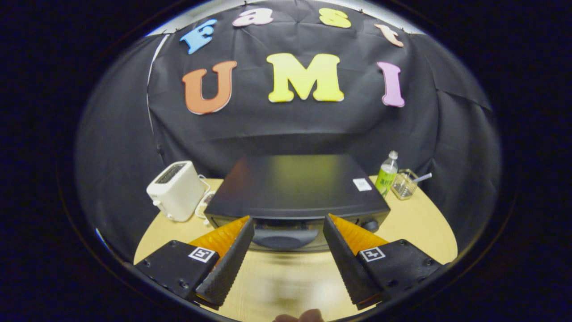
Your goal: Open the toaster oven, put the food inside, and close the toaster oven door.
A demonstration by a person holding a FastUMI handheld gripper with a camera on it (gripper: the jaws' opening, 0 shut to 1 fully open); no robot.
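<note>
A black toaster oven stands on the wooden table, seen from above and in front. Its door is shut, and the door handle lies just ahead of my gripper, between the two fingertips. The fingers are spread wide and hold nothing; neither touches the handle. A dark knob sits on the oven's front at the right, close to the right fingertip. I see no food here.
A white slot toaster stands left of the oven with its cord beside it. A green-labelled bottle and a clear glass with a utensil stand at the oven's right. Bare table lies under the fingers.
</note>
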